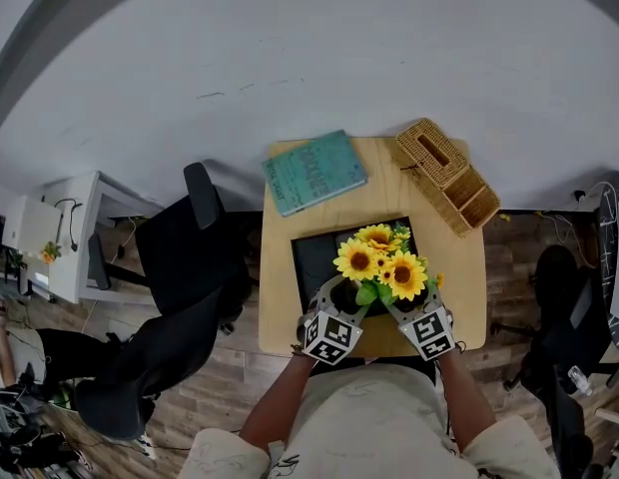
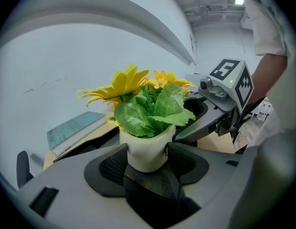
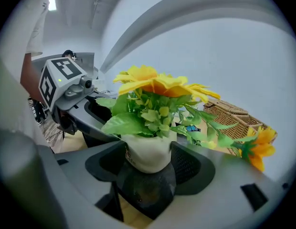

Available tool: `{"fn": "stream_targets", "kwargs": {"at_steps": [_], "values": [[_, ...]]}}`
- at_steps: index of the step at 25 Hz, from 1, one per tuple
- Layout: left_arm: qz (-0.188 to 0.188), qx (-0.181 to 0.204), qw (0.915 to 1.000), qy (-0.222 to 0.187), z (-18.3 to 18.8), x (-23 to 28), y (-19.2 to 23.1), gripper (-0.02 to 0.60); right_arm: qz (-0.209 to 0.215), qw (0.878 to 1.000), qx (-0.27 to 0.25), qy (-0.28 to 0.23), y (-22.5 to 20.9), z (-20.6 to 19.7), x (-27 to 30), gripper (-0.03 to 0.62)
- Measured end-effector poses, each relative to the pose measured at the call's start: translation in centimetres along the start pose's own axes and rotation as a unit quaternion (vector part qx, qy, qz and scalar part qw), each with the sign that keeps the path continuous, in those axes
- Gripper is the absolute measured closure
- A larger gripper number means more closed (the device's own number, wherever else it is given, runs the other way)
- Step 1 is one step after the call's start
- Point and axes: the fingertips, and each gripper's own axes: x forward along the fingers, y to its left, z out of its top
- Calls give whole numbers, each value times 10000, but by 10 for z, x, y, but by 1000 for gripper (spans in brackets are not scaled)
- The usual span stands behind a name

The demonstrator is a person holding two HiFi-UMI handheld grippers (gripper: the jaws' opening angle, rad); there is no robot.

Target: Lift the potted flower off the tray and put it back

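Jaws of the left gripper (image 2: 147,160) and of the right gripper (image 3: 148,162) both press on the same small pot from opposite sides, their dark ribbed pads against its smooth white wall. The potted flower (image 1: 381,260) stands upright, its long axis vertical, with yellow sunflower heads and crinkled green leaves, seemingly artificial, spreading above the rim. It sits over the near right part of the flat black rectangular tray (image 1: 311,257); whether its base touches the tray cannot be told. The tray lies on a small pale wooden table (image 1: 389,183), with a teal book (image 1: 313,171) and a woven wicker box (image 1: 447,175) at the far edge. Black office chairs (image 1: 180,257) stand on a wood-plank floor (image 1: 240,367) before a plain pale wall (image 1: 309,58).
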Motion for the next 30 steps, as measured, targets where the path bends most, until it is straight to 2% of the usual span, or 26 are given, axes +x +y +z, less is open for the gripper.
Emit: {"fn": "stream_targets", "kwargs": {"at_steps": [8, 15, 22, 30], "values": [[-13, 74, 10000, -43, 1, 0, 0, 310, -14, 10000, 2, 32, 0, 0, 0, 283], [67, -46, 9999, -78, -6, -13, 5, 310, -29, 9999, -34, 134, 3, -8, -6, 281], [197, -182, 9995, -135, -16, -46, 7, 310, -121, 9998, 102, 127, 12, -14, -25, 281], [416, -433, 9973, -431, -23, -85, 3, 310, -260, 9991, 335, -6, 24, -25, -47, 283]]}}
